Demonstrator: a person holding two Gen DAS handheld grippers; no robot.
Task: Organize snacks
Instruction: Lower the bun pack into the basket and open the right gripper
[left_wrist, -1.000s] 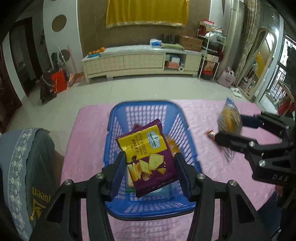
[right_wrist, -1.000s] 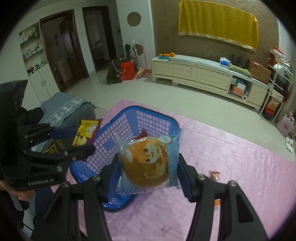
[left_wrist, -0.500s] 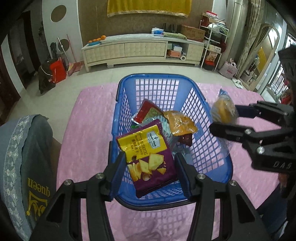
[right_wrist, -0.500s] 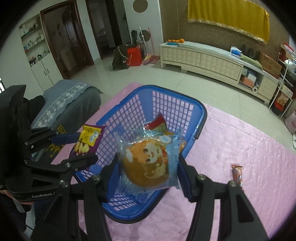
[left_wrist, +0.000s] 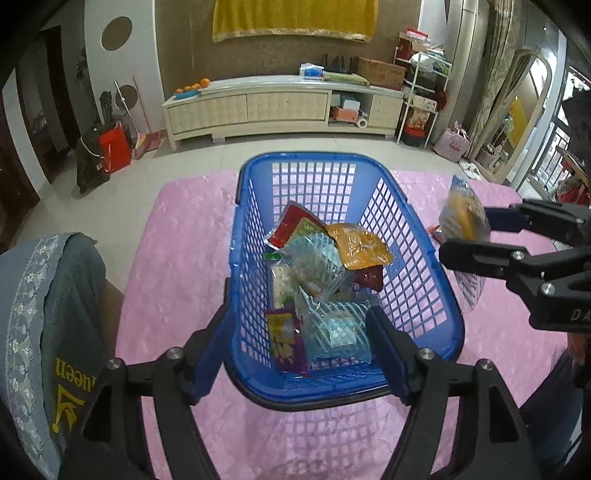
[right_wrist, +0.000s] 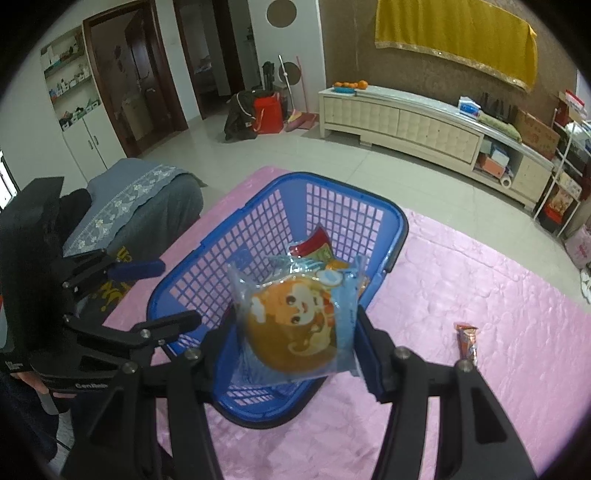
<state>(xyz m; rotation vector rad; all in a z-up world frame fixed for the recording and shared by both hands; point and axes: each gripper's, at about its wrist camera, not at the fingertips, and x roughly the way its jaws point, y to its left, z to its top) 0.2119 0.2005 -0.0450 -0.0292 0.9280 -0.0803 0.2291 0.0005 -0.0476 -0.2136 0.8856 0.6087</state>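
Blue plastic lattice basket (left_wrist: 417, 258) on the pink quilted tabletop (left_wrist: 177, 236) already holds several snack packets.

Left gripper (left_wrist: 295, 354): fingers opening, nothing between them, over the basket.

Right gripper (right_wrist: 295, 328): fingers clamp a clear orange cartoon bun packet (right_wrist: 295, 321), outside the basket's near wall; not yet in.

Small red wrapped snack (right_wrist: 467, 341) lies on the tabletop, apparently left to collect.

- "queen", in yellow letters seen upside down, with part of a yellow emblem below it, stands on the grey chair cover (left_wrist: 55, 332) at the left wrist view's left edge.
- "DA", cut off by the frame edge, stands on the right gripper (left_wrist: 466, 232) body in the left wrist view.
- "GenRob", its end hidden, stands on the left gripper (right_wrist: 173, 291) body in the right wrist view.
- Print on the snack packets in the blue basket (left_wrist: 436, 295) is too small to read.
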